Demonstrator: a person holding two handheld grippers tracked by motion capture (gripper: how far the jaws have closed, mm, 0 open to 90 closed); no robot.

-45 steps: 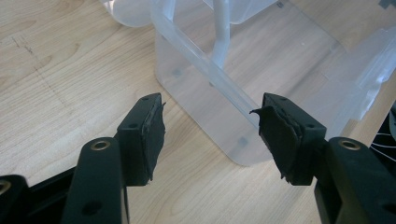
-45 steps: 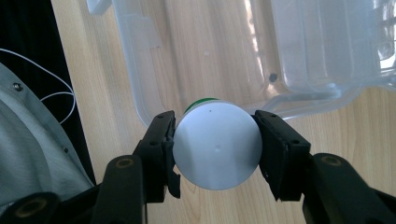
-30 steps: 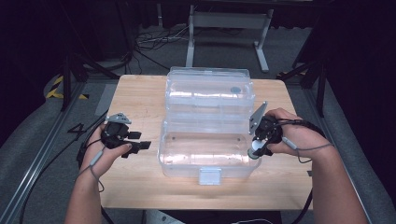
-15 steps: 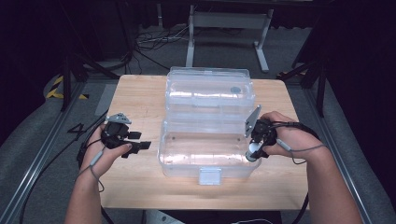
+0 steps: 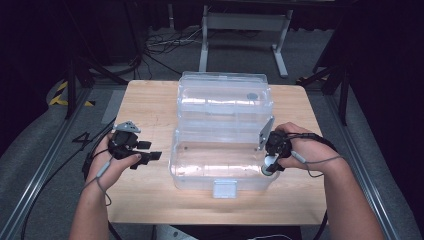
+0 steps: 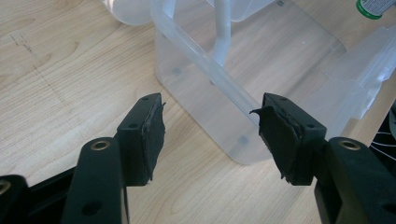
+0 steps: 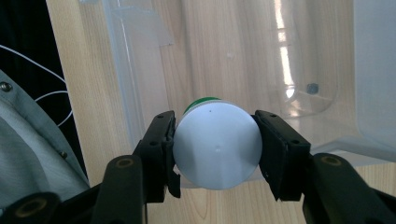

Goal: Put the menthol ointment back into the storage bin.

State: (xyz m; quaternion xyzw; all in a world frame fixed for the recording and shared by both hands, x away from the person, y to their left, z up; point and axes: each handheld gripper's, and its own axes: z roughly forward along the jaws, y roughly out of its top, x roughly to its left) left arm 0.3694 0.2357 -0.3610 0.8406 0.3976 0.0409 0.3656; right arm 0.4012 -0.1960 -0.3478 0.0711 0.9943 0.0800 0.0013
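White plastic, round and smooth, with a green band at its far end: the bottle (image 7: 217, 144) sits clamped across its body between the pads of my right gripper (image 7: 217, 149), at the right wall of the clear box (image 5: 220, 165); in the high view I see its pale base (image 5: 269, 163) just at that wall. It looks light and stiff, probably slippery, so gripping across the barrel seems the sensible hold; whether it is full I cannot tell. My left gripper (image 6: 210, 135) stands wide with nothing in it, beside the box's left corner, over the wooden table (image 5: 145, 115).
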